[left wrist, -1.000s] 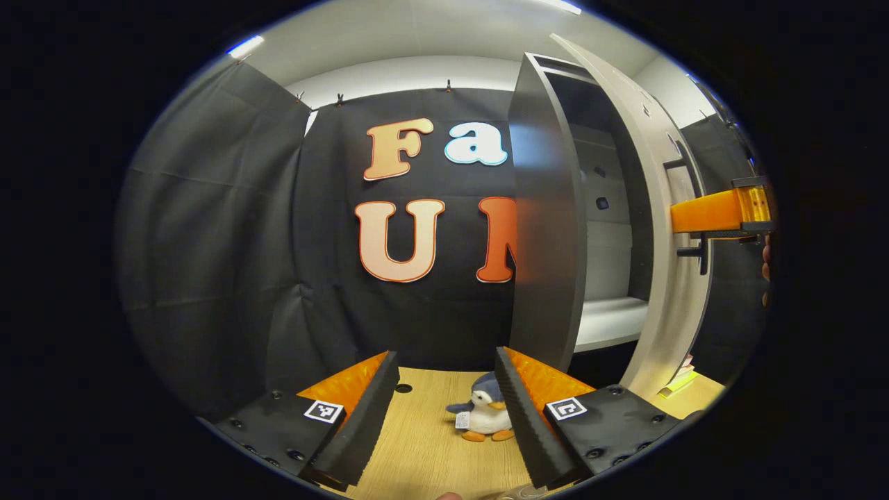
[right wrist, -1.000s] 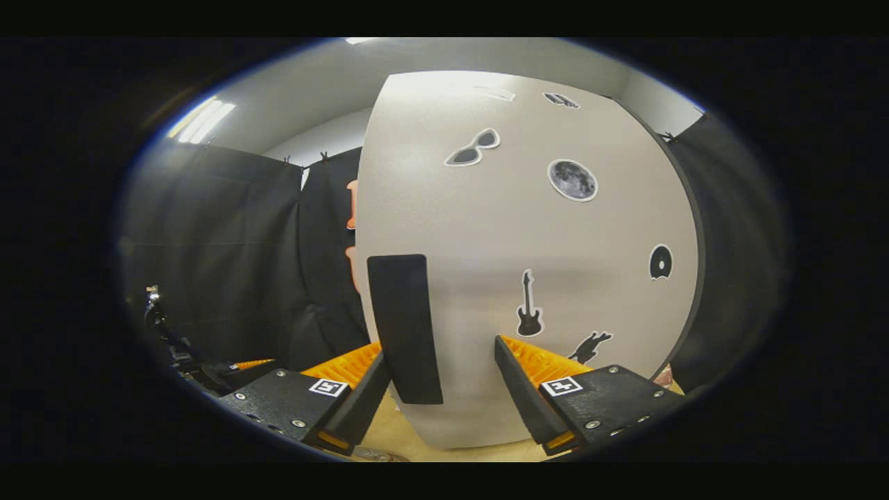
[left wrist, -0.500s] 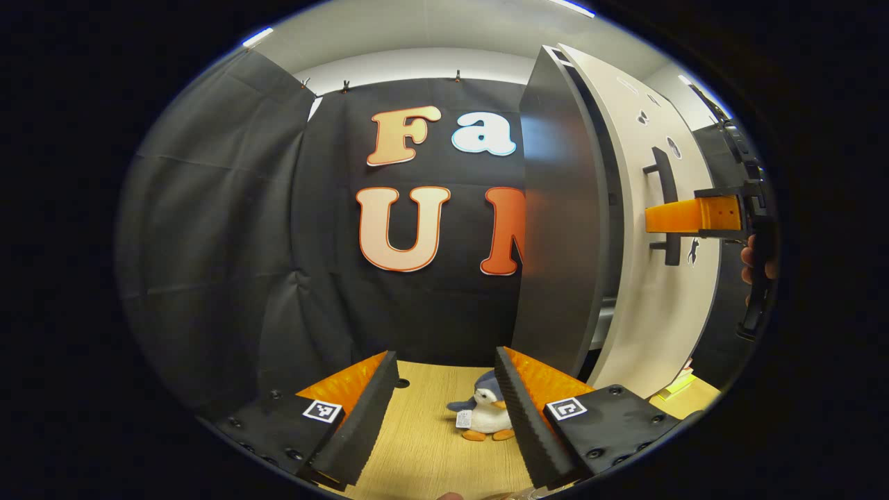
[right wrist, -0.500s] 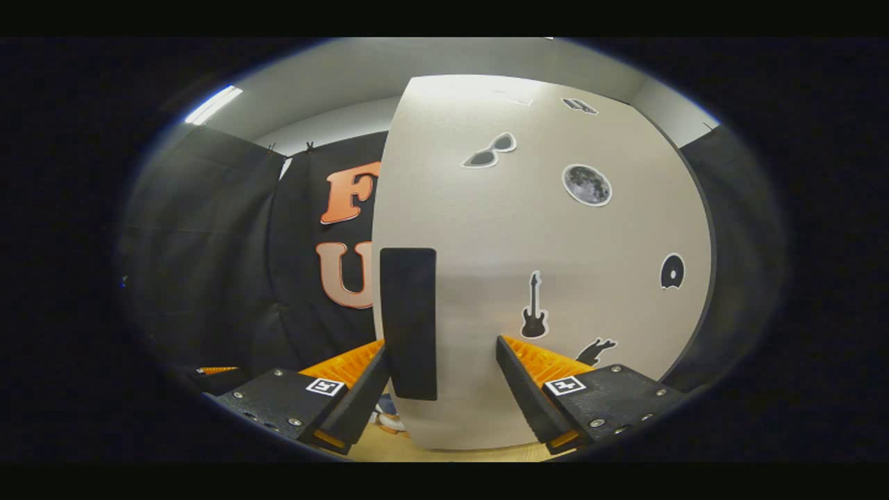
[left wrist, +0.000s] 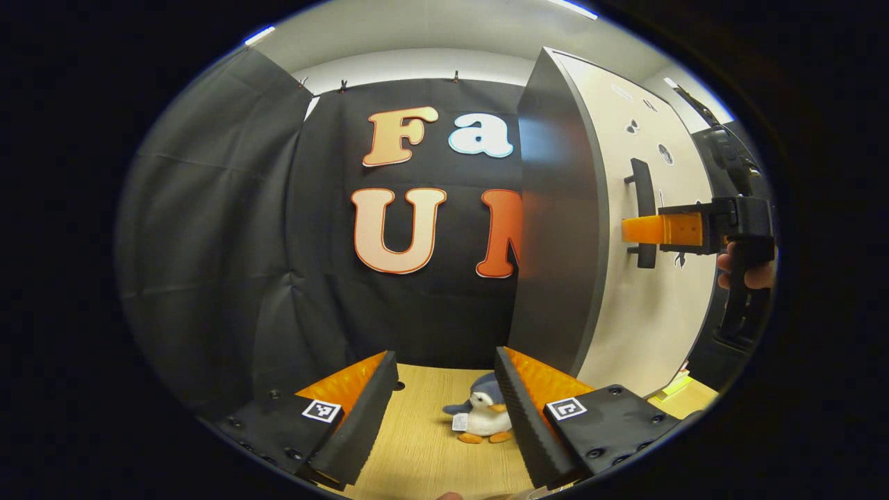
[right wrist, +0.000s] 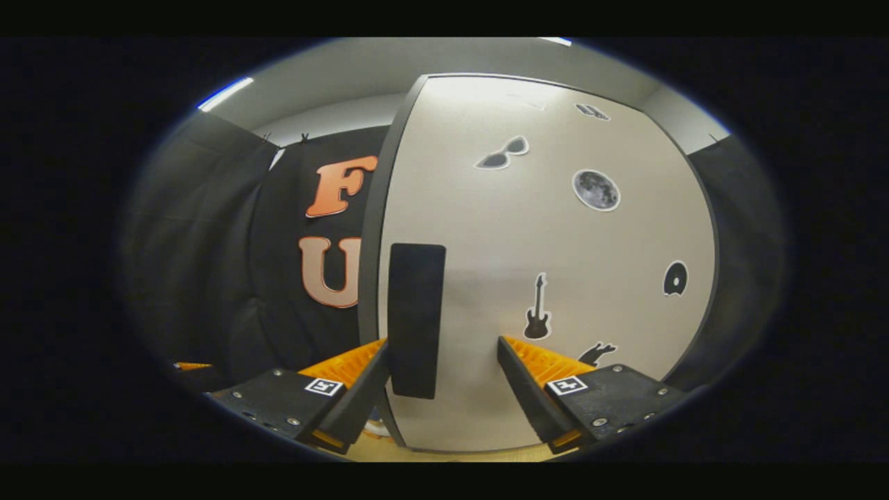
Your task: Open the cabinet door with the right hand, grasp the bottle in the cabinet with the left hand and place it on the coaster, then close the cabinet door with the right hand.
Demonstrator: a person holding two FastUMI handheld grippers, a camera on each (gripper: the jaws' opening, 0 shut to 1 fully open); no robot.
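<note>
The dark cabinet (left wrist: 555,229) stands at the right of the left gripper view, and its beige door (left wrist: 660,312) lies flat against the cabinet front. In the right gripper view the door (right wrist: 555,243) carries black stickers, and its black handle (right wrist: 415,319) stands upright between my fingers, close to the left one. My right gripper (right wrist: 444,354) is open around the handle, both fingers wide apart. From the left gripper view, the right gripper (left wrist: 628,229) reaches in from the right with its orange finger beside the handle (left wrist: 642,208). My left gripper (left wrist: 444,375) is open above the table, holding nothing.
A small plush penguin (left wrist: 483,419) sits on the wooden table (left wrist: 424,444) just past my left fingers. Yellow flat items (left wrist: 670,385) lie on the table at the cabinet's foot. A hand (left wrist: 743,267) holds the right gripper's grip.
The door has swung from wide open to flat against the cabinet, hiding the shelf inside. The right gripper went along with the handle. The left gripper barely moved.
</note>
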